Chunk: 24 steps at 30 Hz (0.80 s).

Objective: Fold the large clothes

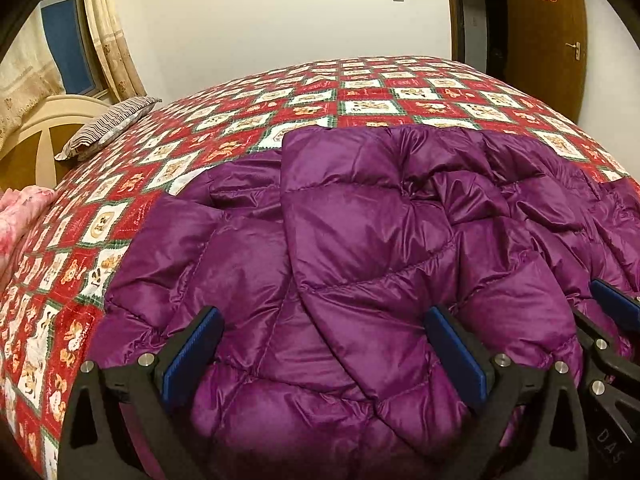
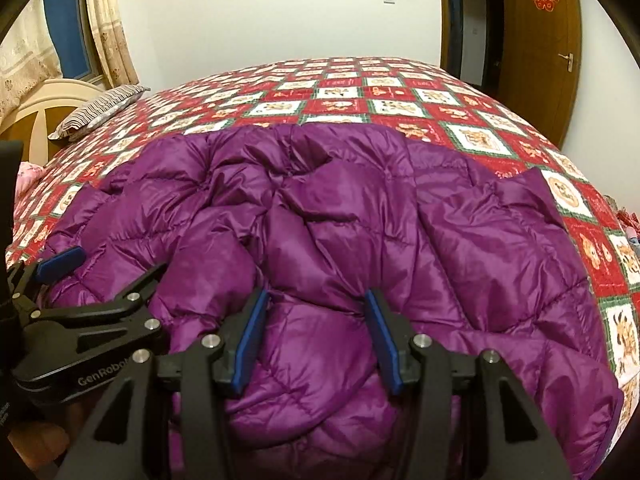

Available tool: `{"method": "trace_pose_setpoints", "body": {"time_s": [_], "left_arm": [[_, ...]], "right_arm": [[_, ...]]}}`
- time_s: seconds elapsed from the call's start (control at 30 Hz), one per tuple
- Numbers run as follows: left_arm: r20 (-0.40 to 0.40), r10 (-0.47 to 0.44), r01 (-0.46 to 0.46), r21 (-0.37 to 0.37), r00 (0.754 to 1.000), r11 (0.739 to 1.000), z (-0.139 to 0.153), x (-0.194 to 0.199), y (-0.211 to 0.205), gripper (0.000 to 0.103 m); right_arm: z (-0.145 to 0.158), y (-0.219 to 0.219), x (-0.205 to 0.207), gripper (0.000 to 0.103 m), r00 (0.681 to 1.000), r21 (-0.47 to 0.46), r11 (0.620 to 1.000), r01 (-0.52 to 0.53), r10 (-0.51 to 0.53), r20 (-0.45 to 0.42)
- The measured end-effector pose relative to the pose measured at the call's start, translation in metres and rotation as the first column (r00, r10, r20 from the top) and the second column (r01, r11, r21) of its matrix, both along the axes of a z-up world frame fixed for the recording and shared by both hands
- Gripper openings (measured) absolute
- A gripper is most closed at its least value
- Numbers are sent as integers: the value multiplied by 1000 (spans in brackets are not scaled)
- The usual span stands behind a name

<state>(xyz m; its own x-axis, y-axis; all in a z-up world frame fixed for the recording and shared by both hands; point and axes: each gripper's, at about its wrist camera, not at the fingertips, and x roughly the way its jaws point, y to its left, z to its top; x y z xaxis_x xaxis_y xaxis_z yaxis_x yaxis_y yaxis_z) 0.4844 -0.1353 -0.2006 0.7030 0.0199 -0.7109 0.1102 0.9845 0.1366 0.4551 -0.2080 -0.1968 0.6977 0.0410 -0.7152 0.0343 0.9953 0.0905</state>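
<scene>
Jacket (image 1: pixel 360 240), purple puffer, lies bunched on bed's near edge. Left gripper (image 1: pixel 324 344) spread wide over it; right gripper (image 2: pixel 316 332) part-open astride a puffy ridge, not pinching. Risk: slick fabric slips w/ shallow bite; far sleeve drags checked bedspread (image 1: pixel 360 92).

Purple puffer jacket (image 1: pixel 360 248) lies rumpled on bed w/ red-and-white check bedspread (image 1: pixel 240 120). Left claw (image 1: pixel 324 320) low over jacket's near edge, jaws wide apart, padded fabric bulging between them. Right claw's blue pad (image 1: pixel 616 304) shows at right edge. Striped pillow (image 1: pixel 108 124) far left, wooden door (image 1: pixel 540 20) behind.
</scene>
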Motion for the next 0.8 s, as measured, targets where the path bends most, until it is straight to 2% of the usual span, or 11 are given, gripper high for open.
{"method": "trace_pose_setpoints", "body": {"time_s": [0.8], "left_arm": [[-1, 0, 0, 2, 1000, 1000, -1, 0, 0, 102]], "right_arm": [[0, 2, 1, 54, 1000, -6, 1000, 1, -1, 0]]}}
